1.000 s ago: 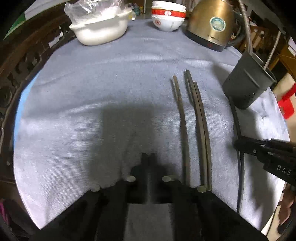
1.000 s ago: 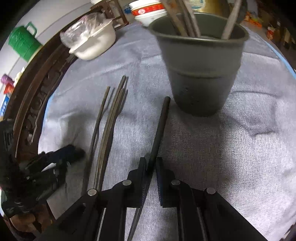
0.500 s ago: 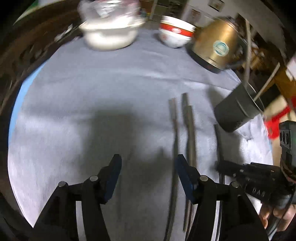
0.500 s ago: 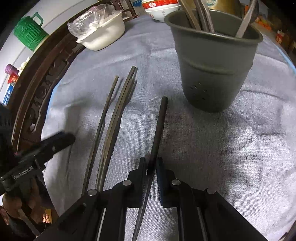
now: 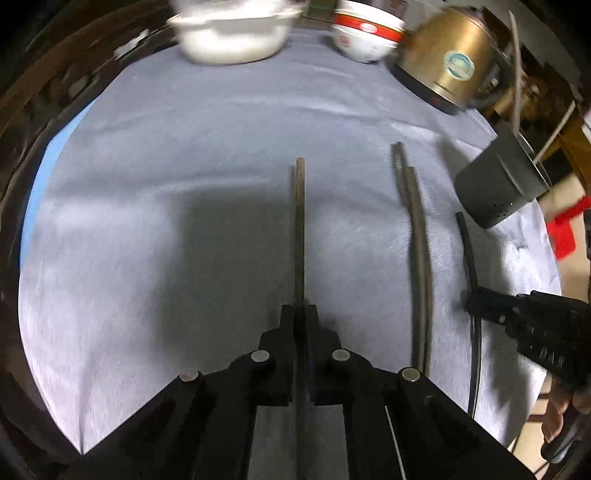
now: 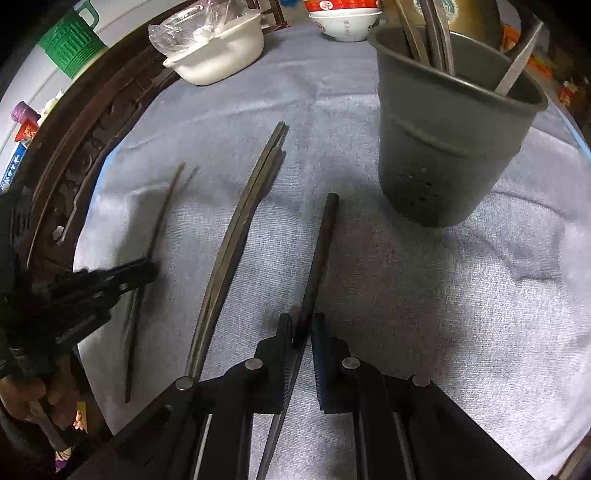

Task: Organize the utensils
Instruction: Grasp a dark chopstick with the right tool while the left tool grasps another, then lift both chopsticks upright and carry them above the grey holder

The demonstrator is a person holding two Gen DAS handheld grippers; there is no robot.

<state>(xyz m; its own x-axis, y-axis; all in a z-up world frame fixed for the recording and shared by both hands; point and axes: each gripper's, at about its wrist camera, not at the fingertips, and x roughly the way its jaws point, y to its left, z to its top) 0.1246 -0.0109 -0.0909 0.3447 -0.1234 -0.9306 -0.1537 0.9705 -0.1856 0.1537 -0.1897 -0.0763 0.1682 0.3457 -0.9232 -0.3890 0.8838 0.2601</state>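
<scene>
My left gripper (image 5: pixel 300 314) is shut on a thin brown chopstick (image 5: pixel 300 229), held just above the grey cloth; it shows at the left of the right wrist view (image 6: pixel 162 218). My right gripper (image 6: pixel 303 321) is shut on a dark chopstick (image 6: pixel 320 258) that points toward the grey utensil holder (image 6: pixel 443 162). The holder stands upright with several utensils in it. Two brown chopsticks (image 6: pixel 240 236) lie side by side on the cloth between the grippers. In the left wrist view the pair (image 5: pixel 417 240), the dark chopstick (image 5: pixel 467 251), the right gripper (image 5: pixel 476 304) and the holder (image 5: pixel 498 192) sit at the right.
A white dish with a plastic bag (image 6: pixel 218 55), a red and white bowl stack (image 6: pixel 343 18) and a gold kettle (image 5: pixel 443 59) stand at the back of the cloth (image 5: pixel 184 184). A dark carved wooden edge (image 6: pixel 74 158) runs along the left.
My left gripper opened, shifted right over the leftmost chopstick and has now shut on it. My right gripper stays shut on the dark chopstick, with the holder slightly farther off.
</scene>
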